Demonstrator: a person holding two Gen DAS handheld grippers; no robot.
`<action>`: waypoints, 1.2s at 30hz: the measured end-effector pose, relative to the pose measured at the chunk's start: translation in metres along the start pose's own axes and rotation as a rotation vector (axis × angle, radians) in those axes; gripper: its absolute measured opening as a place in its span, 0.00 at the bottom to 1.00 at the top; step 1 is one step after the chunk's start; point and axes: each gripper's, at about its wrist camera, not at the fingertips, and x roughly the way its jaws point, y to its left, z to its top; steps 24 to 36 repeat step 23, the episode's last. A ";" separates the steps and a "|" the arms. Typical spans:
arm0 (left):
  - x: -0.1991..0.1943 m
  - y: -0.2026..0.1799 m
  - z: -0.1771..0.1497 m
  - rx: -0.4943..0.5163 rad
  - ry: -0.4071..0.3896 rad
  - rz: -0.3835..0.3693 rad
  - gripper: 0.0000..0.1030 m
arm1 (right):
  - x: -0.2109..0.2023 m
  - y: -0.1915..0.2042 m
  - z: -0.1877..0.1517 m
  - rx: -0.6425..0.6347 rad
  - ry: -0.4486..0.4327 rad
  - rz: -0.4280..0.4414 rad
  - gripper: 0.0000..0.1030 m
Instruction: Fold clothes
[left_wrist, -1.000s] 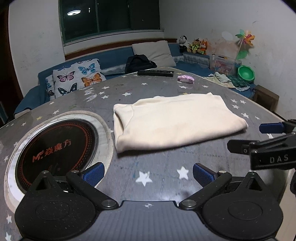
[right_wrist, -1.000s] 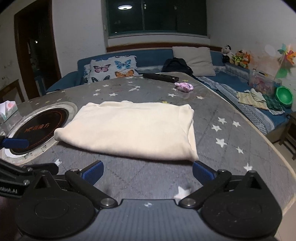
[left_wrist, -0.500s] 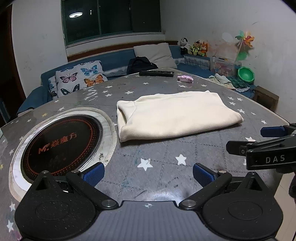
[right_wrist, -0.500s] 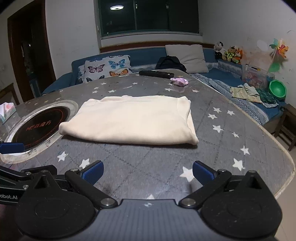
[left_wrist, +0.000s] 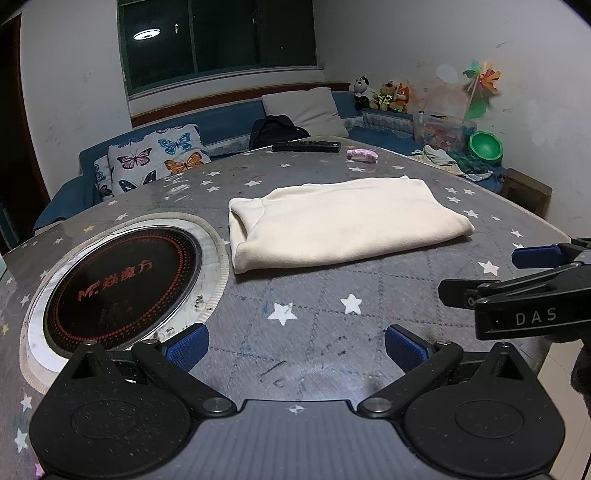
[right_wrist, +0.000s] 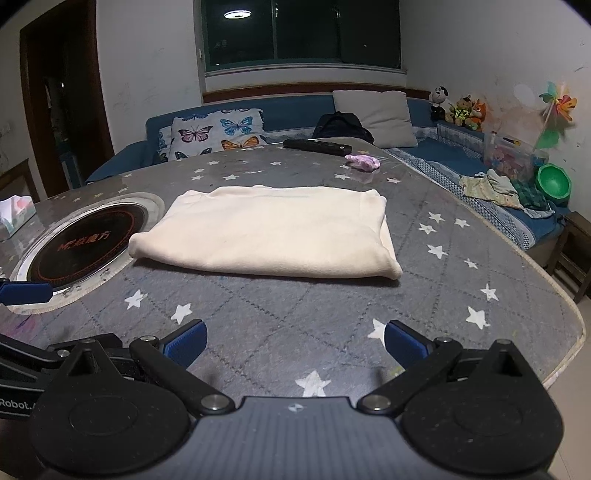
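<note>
Cream garment lies folded flat mid-table, just beside the round inset cooktop, well back from the near edge. Left gripper and right gripper hang over the near edge, fingers wide, holding nothing. If another fold is due: pinch both short-end corners together, lift evenly. Layers underneath hidden; garment type unclear.

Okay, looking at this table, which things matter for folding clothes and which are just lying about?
For the job:
cream garment, folded flat on the table
left tool, open, empty
right tool, open, empty

Lying about:
remote control
pink cloth scrap
round cooktop
tissue box
</note>
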 end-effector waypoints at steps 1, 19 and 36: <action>-0.001 -0.001 0.000 0.001 -0.002 -0.001 1.00 | 0.000 0.000 -0.001 0.000 0.000 0.000 1.00; -0.007 -0.004 -0.005 -0.004 -0.005 -0.010 1.00 | -0.003 0.005 -0.007 -0.008 0.008 0.011 1.00; -0.007 -0.003 -0.004 -0.008 -0.005 -0.007 1.00 | -0.004 0.005 -0.007 -0.006 0.004 0.011 1.00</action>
